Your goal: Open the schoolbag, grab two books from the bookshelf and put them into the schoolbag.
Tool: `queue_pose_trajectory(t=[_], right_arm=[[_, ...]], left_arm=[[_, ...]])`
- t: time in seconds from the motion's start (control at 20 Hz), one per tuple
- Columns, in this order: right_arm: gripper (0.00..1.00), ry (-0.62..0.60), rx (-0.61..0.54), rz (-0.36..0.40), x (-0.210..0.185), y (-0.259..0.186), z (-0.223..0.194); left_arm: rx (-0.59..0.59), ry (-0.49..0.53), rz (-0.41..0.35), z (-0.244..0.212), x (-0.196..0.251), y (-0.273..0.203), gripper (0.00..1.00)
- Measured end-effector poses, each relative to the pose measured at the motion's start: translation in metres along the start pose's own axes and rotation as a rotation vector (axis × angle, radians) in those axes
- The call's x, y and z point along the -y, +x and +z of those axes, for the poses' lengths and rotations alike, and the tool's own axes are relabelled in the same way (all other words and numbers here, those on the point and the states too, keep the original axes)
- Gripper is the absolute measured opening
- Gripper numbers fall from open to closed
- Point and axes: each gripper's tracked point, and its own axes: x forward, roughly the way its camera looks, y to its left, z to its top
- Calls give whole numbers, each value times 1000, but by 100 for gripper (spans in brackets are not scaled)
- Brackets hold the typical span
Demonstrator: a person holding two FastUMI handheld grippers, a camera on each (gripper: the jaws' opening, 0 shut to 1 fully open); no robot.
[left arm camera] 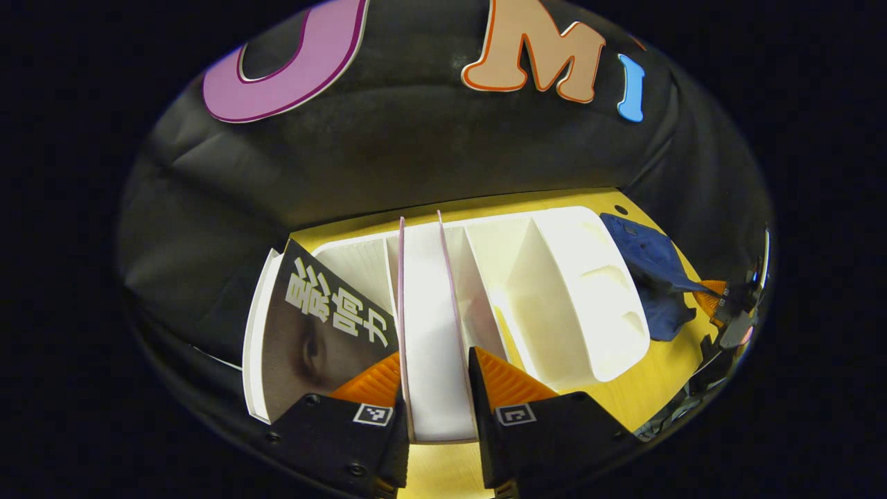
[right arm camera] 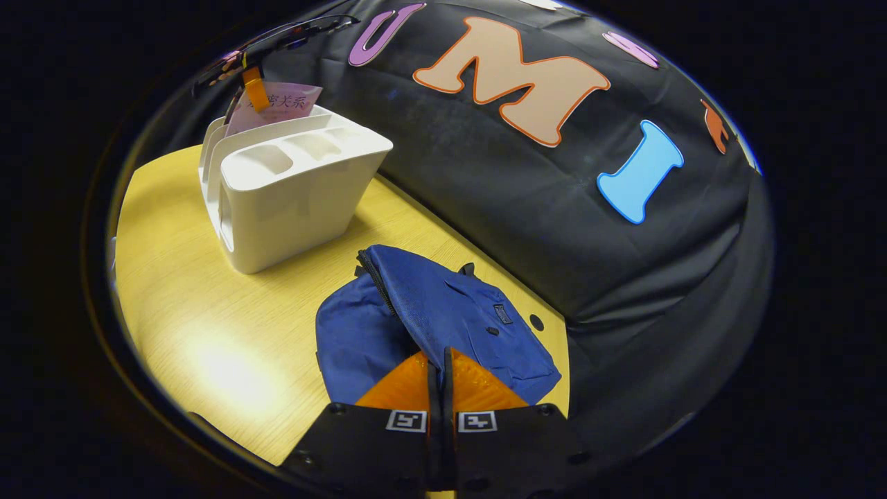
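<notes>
Dark-cover book (left arm camera: 326, 326): left of the left gripper (left arm camera: 435, 391), leaning in the end slot of the white bookshelf (left arm camera: 575, 305).
Pink-edged book (left arm camera: 433, 333): upright between the left gripper's fingers; both appear to press its covers, a narrow hold.
Schoolbag (right arm camera: 443, 312): blue, lying on the yellow table (right arm camera: 208, 326) just ahead of the right gripper (right arm camera: 438, 388), zip seam parted.
Right gripper: fingers drawn together on what seems to be the bag's flap edge; the grip itself is hard to confirm.
Step in hand: likely taking the first book.
Next move: lift straight up clear of the dividers, then carry right toward the bag.
Hidden: bag interior; book's lower edge.
</notes>
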Motion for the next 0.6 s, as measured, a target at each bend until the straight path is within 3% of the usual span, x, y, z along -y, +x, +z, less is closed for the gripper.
queue_pose_trajectory(t=[0.3, 0.6], right_arm=[[3, 7, 0, 1, 1, 1, 0], [3, 4, 8, -4, 2, 1, 1]], left_arm=[[56, 11, 42, 11, -4, -17, 35], [113, 2, 29, 31, 10, -33, 33]])
